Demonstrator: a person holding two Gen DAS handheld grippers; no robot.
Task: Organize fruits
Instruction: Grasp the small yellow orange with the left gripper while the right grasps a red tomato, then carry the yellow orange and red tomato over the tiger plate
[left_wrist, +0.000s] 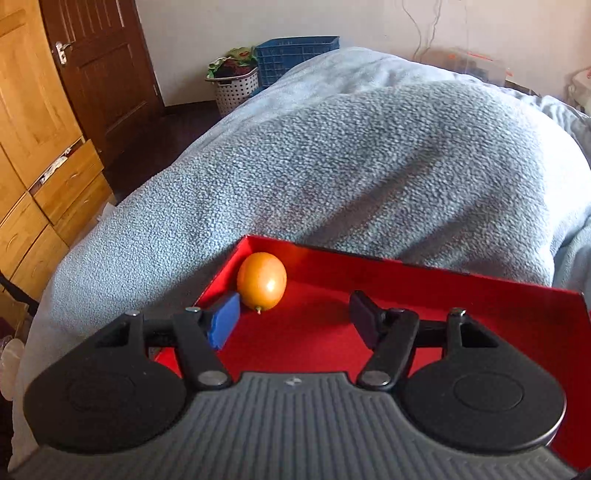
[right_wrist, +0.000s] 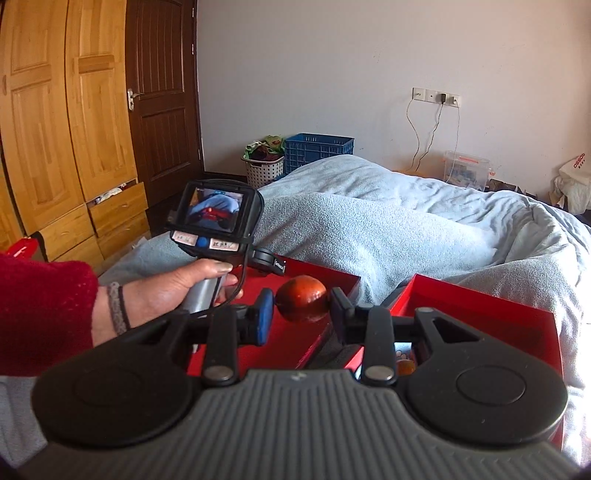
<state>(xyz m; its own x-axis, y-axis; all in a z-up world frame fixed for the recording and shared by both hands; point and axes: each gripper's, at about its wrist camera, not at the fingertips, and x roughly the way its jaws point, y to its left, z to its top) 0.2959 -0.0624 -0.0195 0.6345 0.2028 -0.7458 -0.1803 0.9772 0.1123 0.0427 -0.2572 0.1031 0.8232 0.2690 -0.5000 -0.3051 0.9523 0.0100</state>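
Note:
In the left wrist view an orange round fruit (left_wrist: 261, 285) lies in the far left corner of a red box (left_wrist: 424, 295) on the bed. My left gripper (left_wrist: 293, 321) is open and empty, hovering over this box, with the fruit just beyond its blue left pad. In the right wrist view my right gripper (right_wrist: 302, 312) is shut on a dark reddish-orange fruit (right_wrist: 303, 300), held above the left red box (right_wrist: 280, 343). A second red box (right_wrist: 480, 314) sits to the right; a small orange fruit (right_wrist: 405, 366) shows inside it. The left gripper's handle and screen (right_wrist: 214, 218) show at the left.
The boxes rest on a light blue fleece blanket (left_wrist: 351, 155) that bulges behind them. A wooden wardrobe (right_wrist: 55, 129) and dark door (right_wrist: 162, 92) stand at the left. A white laundry basket (right_wrist: 264, 164) and blue crate (right_wrist: 317, 147) stand by the far wall.

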